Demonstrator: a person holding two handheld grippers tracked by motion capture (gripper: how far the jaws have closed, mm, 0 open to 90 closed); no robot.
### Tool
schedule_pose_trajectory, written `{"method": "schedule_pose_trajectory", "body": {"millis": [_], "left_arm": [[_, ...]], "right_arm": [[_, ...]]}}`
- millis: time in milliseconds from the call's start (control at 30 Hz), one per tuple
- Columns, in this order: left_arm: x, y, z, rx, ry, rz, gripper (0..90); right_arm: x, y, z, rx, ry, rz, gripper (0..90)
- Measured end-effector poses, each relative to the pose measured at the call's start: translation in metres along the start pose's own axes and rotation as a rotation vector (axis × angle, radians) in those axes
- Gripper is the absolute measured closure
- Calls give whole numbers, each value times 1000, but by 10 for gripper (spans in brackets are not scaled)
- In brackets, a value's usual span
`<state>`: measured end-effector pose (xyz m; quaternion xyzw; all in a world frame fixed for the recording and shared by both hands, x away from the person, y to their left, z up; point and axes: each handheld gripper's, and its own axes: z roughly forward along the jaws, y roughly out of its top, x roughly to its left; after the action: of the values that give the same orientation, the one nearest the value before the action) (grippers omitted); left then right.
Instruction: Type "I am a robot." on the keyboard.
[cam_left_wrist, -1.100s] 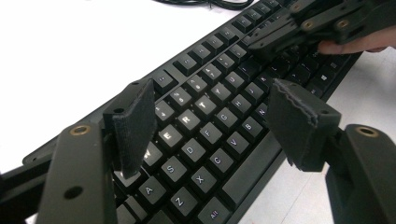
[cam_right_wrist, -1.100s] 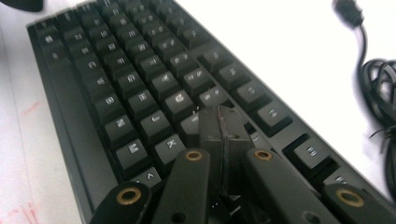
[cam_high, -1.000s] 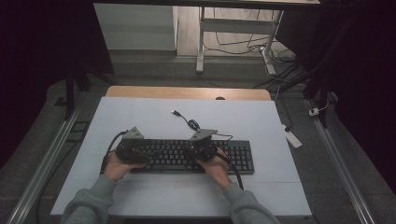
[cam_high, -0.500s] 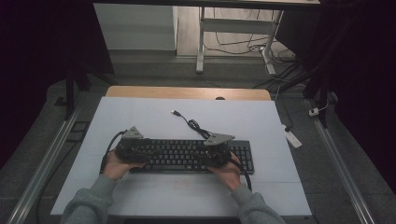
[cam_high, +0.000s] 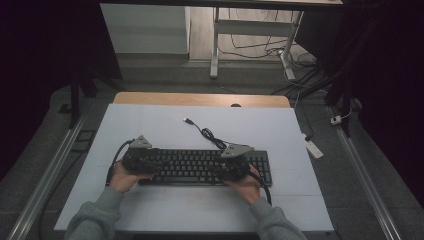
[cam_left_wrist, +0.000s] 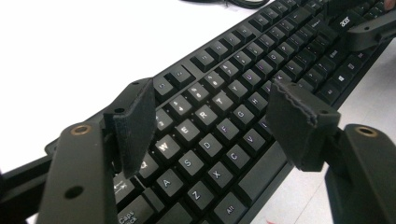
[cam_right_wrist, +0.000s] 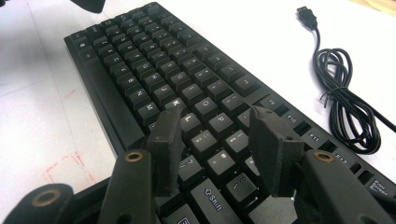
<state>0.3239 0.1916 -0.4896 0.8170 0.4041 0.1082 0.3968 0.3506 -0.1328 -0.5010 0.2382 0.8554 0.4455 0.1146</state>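
Black keyboard (cam_high: 200, 166) lies flat on the white table (cam_high: 165, 127), along its near half, long side across the person's front. Its cable (cam_high: 207, 134) runs off the far edge, bundled in a small coil, and ends in a plug (cam_high: 188, 121) lying loose on the table.

Left gripper (cam_high: 137, 161) hovers over the keyboard's left end, held in the left hand (cam_high: 122, 176). In the left gripper view its jaws stand well apart above the letter keys around W, E and R; nothing sits between the pads, and whether the tips touch the keys cannot be told.

Right gripper (cam_high: 231, 167) hovers over the keyboard's right-centre, held in the right hand (cam_high: 245, 184). Its jaws have just been opening and stand apart; in the right gripper view they frame the keys around L and P, with no object clamped. Contact with the key tops cannot be confirmed.

Both grippers point inward, towards each other, along the keyboard. The cable coil lies just beyond the keyboard's far edge, near the right gripper, apart from it.
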Motion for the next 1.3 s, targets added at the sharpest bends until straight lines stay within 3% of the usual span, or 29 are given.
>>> {"method": "schedule_pose_trajectory", "body": {"millis": [167, 467, 867, 1300], "left_arm": [[-8, 0, 6, 9, -24, 35, 480], [-21, 1, 18, 42, -62, 93, 887], [-35, 1, 40, 99, -79, 134, 890], [-36, 0, 45, 113, -69, 140, 888]], "right_arm": [[-2, 0, -3, -8, -6, 7, 539], [-6, 0, -7, -26, -17, 20, 534], [-9, 0, -10, -26, -32, 25, 534], [-9, -1, -9, -29, -38, 26, 533]]}}
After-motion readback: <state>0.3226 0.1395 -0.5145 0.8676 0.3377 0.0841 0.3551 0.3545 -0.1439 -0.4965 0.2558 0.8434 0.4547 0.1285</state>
